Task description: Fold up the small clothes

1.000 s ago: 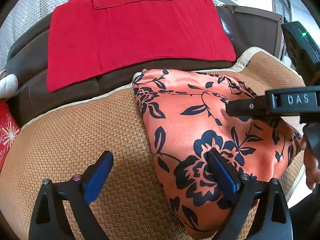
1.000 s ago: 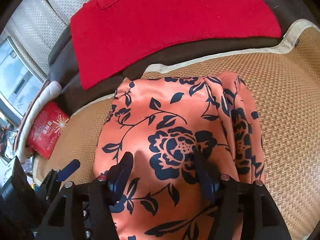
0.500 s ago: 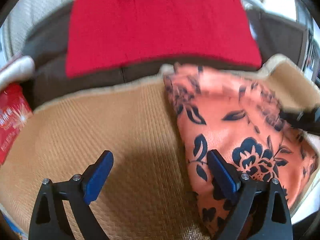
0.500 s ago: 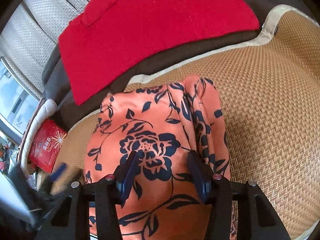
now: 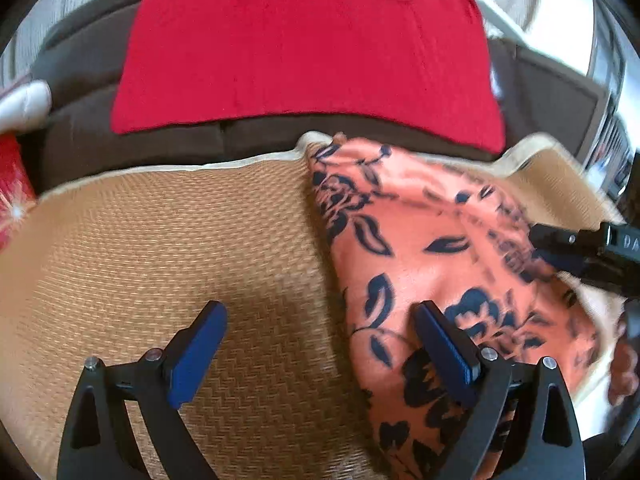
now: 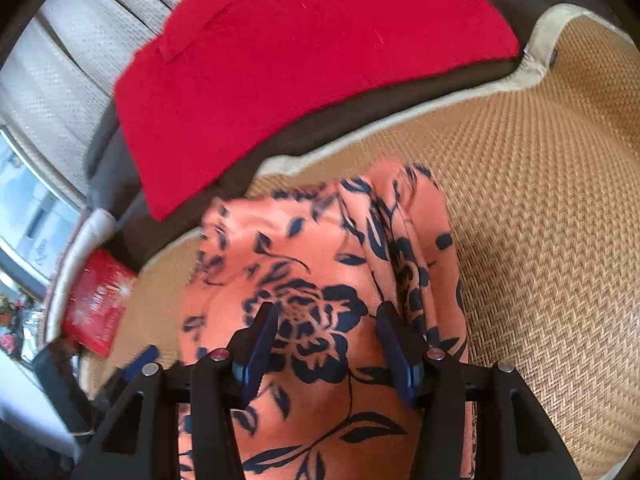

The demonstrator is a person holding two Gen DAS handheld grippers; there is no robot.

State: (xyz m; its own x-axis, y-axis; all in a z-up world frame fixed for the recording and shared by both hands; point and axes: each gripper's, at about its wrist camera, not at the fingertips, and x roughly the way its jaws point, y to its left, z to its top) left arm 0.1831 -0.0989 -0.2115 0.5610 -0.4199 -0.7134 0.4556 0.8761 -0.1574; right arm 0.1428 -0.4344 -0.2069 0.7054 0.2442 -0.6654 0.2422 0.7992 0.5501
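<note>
Orange floral cloth (image 6: pixel 320 280) blurred, edge cut off; right claw (image 6: pixel 326 320) half-spread above, left claw (image 5: pixel 320 320) wide.

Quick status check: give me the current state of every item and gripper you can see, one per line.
floral garment: partly folded, bunched in pleats along one side, lying on the woven mat.
red cloth: spread flat over the sofa back.
woven mat: flat on the seat.
left gripper: open, empty, one finger over the garment's edge.
right gripper: open over the garment; jaws have just been closing, not pinching it.
</note>
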